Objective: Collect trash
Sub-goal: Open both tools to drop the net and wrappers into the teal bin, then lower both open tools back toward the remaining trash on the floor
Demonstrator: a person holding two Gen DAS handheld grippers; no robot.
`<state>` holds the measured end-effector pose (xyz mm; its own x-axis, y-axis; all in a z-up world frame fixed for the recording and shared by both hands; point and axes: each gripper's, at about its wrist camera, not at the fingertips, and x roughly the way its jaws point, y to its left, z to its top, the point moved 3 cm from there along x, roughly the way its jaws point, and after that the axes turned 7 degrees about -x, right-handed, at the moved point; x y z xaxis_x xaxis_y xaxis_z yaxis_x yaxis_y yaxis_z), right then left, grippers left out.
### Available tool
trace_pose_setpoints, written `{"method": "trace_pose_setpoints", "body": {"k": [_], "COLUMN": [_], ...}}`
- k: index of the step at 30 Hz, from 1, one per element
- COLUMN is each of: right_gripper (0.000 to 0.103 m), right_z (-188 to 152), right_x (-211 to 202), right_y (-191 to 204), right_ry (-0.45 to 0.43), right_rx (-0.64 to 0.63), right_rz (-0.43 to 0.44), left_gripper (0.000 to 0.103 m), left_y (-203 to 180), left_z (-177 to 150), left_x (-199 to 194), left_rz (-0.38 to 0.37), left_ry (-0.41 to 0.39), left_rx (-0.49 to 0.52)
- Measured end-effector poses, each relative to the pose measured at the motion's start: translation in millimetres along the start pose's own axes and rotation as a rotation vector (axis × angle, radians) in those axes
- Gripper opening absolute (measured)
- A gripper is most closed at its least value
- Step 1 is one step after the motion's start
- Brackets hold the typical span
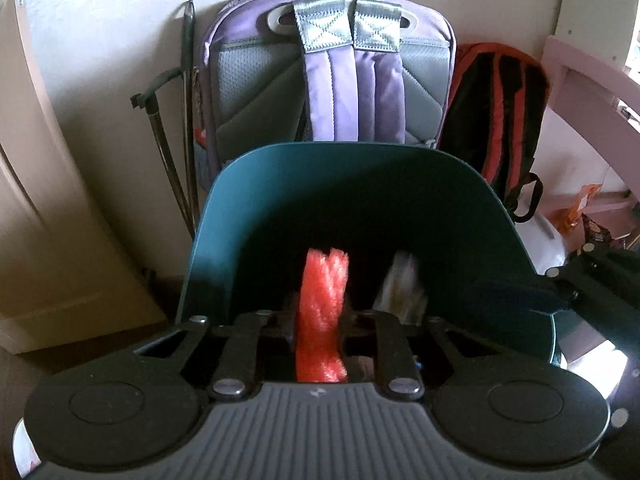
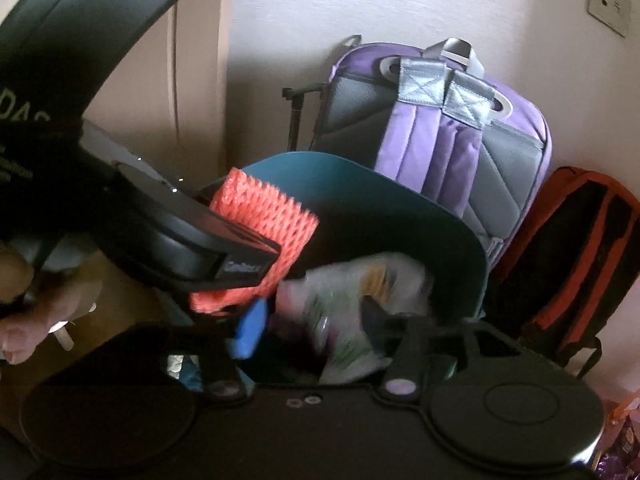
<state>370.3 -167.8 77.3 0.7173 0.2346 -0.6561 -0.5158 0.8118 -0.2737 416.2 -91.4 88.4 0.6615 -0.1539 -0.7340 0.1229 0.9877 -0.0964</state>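
In the left wrist view, an orange foam net (image 1: 324,312) is seen clamped between the nearly closed jaws of the left gripper (image 1: 320,320), over the teal bin (image 1: 280,208), which stands before a purple backpack (image 1: 332,80).

In the right wrist view, the right gripper (image 2: 312,320) is held with jaws apart over the bin; a blurred plastic wrapper (image 2: 360,292) is seen between them, its contact unclear.
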Motion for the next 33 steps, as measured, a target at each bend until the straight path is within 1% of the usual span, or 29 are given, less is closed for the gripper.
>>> {"method": "trace_pose_setpoints", "body": {"k": [2, 3, 5, 6, 8, 10, 15, 16, 18, 20, 22, 24, 26, 28, 30, 33], "right_gripper": [0.060, 0.062, 0.064, 0.065, 0.067, 0.068, 0.076, 0.077, 0.083, 0.088, 0.089, 0.094, 0.097, 0.100, 0.102, 0.102], "right_z": [0, 1, 1, 2, 2, 1, 2, 1, 0, -2, -4, -6, -9, -12, -15, -21], "right_x": [-3, -5, -13, -16, -24, -34, -57, -63, -74, -83, -92, -103, -115, -126, -135, -142], "right_y": [-1, -1, 0, -1, 1, 3, 8, 9, 13, 16, 20, 26, 33, 43, 53, 68], "right_ry": [-0.003, -0.007, -0.019, -0.022, -0.029, -0.033, -0.055, -0.060, -0.070, -0.079, -0.088, -0.103, -0.123, -0.142, -0.156, -0.160], "right_rx": [0.001, 0.004, 0.006, 0.007, 0.003, -0.002, -0.012, -0.012, -0.017, -0.017, -0.013, -0.010, -0.009, -0.012, -0.016, -0.022], "right_rz": [-0.007, -0.009, -0.014, -0.016, -0.031, -0.036, -0.065, -0.067, -0.075, -0.082, -0.082, -0.078, -0.077, -0.069, -0.061, -0.045], "left_gripper": [0.021, 0.023, 0.031, 0.033, 0.050, 0.056, 0.056, 0.058, 0.063, 0.064, 0.064, 0.068, 0.076, 0.080, 0.082, 0.083], "left_y": [0, 0, 0, 0, 0, -1, 0, 1, 3, 6, 10, 13, 18, 22, 28, 41], "left_z": [-1, -1, -1, -1, -2, -2, -8, -10, -12, -16, -21, -25, -31, -37, -44, -57], "left_x": [-5, -7, -14, -17, -25, -34, -59, -65, -74, -82, -91, -101, -113, -123, -132, -141], "left_rz": [-0.004, -0.005, -0.007, -0.008, -0.009, -0.005, -0.010, -0.014, -0.020, -0.020, -0.016, -0.018, -0.015, -0.019, -0.027, -0.032], "left_ry": [-0.005, -0.007, -0.015, -0.019, -0.031, -0.050, -0.069, -0.072, -0.076, -0.080, -0.086, -0.093, -0.110, -0.126, -0.135, -0.132], "left_rx": [-0.001, -0.002, -0.009, -0.014, -0.024, -0.027, -0.028, -0.033, -0.040, -0.053, -0.066, -0.077, -0.089, -0.091, -0.099, -0.124]}}
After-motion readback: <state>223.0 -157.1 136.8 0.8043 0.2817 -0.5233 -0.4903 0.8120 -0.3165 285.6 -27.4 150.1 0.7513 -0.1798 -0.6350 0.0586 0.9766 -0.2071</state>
